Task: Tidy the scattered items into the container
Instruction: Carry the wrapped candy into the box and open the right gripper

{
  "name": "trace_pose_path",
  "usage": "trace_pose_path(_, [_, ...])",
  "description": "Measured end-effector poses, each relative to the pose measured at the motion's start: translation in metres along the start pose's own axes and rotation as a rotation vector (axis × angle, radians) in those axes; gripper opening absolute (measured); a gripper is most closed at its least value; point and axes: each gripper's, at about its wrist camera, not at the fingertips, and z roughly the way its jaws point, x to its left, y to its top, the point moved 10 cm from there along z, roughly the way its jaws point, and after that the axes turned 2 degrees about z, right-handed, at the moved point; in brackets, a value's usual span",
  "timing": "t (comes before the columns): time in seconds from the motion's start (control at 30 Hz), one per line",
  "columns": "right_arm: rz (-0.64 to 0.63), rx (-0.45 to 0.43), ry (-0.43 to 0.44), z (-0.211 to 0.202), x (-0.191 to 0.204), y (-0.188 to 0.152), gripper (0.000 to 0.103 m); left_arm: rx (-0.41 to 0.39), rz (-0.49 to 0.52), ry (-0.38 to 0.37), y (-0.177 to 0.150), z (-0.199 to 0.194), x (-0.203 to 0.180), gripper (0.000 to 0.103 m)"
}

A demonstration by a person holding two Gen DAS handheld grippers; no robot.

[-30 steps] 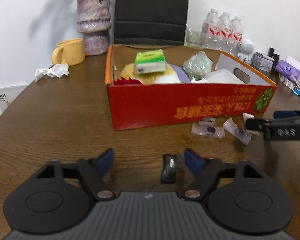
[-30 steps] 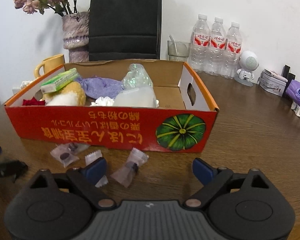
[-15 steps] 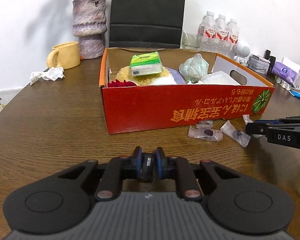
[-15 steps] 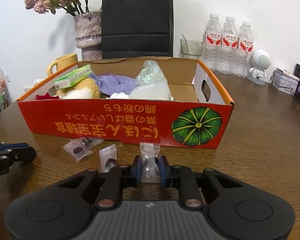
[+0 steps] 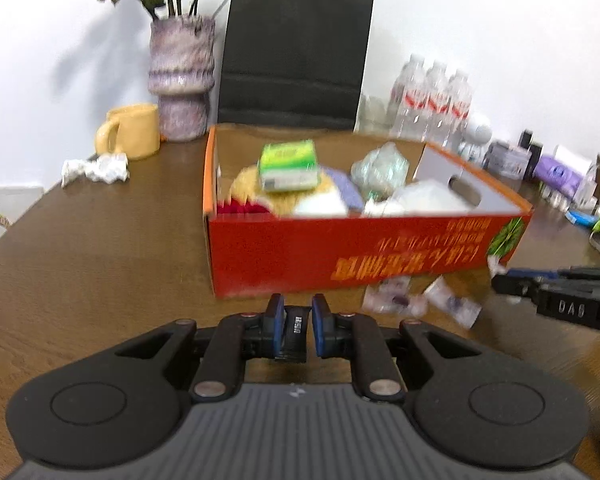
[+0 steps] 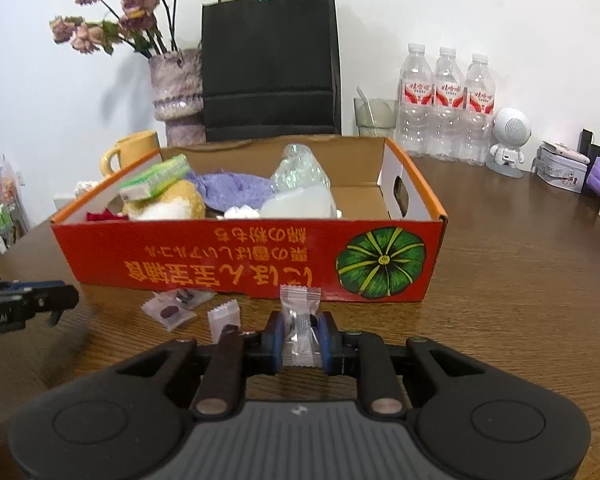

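Two items gripped, ready for the box
A black clip was clamped by the left gripper, a sweet by the right gripper; lifting over the rim was judged next

Black left gripper; blue pads; ribbed grey housing

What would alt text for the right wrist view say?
The right gripper is shut on a clear candy wrapper before a red box of odds and ends on a wooden table. Two more candies lie nearby.
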Motion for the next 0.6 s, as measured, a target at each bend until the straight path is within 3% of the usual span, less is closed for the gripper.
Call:
trace_pose_path(0.3, [-0.026, -0.133, 0.071, -0.030, 0.011, 0.059, 0.017, -0.171, 0.007, -0.022, 0.078, -0.018, -0.013, 0.015])
trace_pose_path(0.4, [-0.043, -0.168, 0.067, -0.025, 0.011, 0.087, 0.017, -0.201, 0.004, -0.037, 0.102, -0.007, -0.023, 0.015])
trace_pose_path(0.6, [-0.058, -0.188, 0.091, 0.005, 0.015, 0.127, 0.017, -0.187, -0.062, -0.050, 0.132, 0.044, -0.031, 0.016])
